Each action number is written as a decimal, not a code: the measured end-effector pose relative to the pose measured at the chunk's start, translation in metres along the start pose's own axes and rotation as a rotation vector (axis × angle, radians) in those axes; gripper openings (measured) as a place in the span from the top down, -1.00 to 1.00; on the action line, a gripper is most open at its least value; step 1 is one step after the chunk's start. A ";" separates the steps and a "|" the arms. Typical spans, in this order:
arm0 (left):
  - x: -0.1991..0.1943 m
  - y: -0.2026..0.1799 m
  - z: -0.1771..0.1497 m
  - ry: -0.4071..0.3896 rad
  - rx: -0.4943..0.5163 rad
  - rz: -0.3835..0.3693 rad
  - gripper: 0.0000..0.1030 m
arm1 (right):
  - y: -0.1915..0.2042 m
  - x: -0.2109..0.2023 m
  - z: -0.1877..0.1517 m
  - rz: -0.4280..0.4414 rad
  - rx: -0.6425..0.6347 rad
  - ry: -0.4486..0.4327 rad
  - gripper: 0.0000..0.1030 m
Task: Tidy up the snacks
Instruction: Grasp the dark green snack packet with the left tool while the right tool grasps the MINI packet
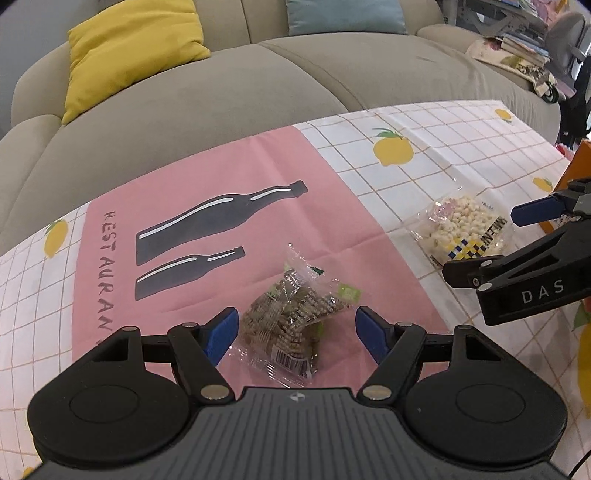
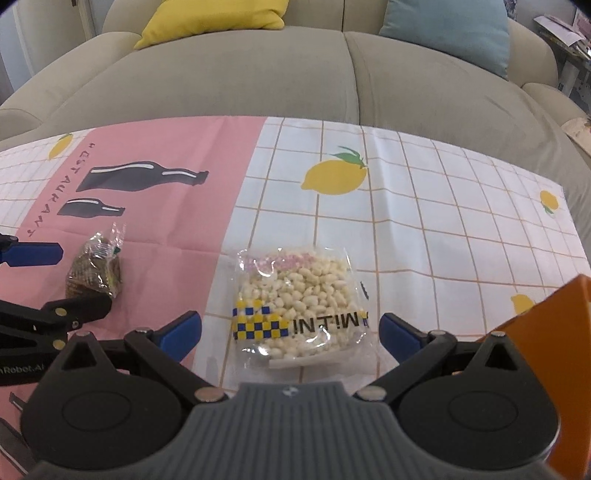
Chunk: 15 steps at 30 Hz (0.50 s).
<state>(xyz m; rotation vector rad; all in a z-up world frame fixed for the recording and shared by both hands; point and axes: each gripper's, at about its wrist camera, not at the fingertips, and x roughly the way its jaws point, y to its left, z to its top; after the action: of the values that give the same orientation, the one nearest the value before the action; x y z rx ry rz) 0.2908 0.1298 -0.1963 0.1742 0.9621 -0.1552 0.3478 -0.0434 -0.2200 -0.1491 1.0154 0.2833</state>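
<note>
A clear packet of brown snacks [image 1: 291,317] lies on the pink panel of the tablecloth, between the open blue-padded fingers of my left gripper [image 1: 295,332]. It also shows at the left of the right wrist view [image 2: 94,271]. A clear bag of white puffed snacks [image 2: 301,306] with a yellow and blue checked label lies on the white checked cloth, between the open fingers of my right gripper [image 2: 290,332]. That bag shows at the right of the left wrist view [image 1: 461,229], with the right gripper [image 1: 487,240] beside it. Neither gripper holds anything.
An orange box [image 2: 546,354] stands at the right edge, close to my right gripper. The tablecloth [image 2: 424,206] has lemon prints and a pink bottle panel. A beige sofa [image 1: 221,92] with a yellow cushion [image 1: 125,48] and a blue cushion [image 2: 447,29] runs behind the table.
</note>
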 end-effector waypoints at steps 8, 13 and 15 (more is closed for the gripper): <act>0.015 -0.004 0.001 0.025 0.002 0.043 -0.50 | 0.001 0.011 0.000 -0.005 0.004 0.021 -0.81; 0.014 -0.008 -0.001 0.018 0.006 0.058 -0.20 | 0.000 0.015 -0.004 0.003 0.007 0.039 -0.60; 0.013 -0.008 -0.001 0.020 0.005 0.062 -0.16 | 0.000 0.015 -0.005 0.000 0.003 0.035 -0.59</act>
<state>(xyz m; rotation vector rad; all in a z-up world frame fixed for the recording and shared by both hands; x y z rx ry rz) 0.2954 0.1214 -0.2086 0.2102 0.9749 -0.0988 0.3505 -0.0420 -0.2355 -0.1521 1.0509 0.2803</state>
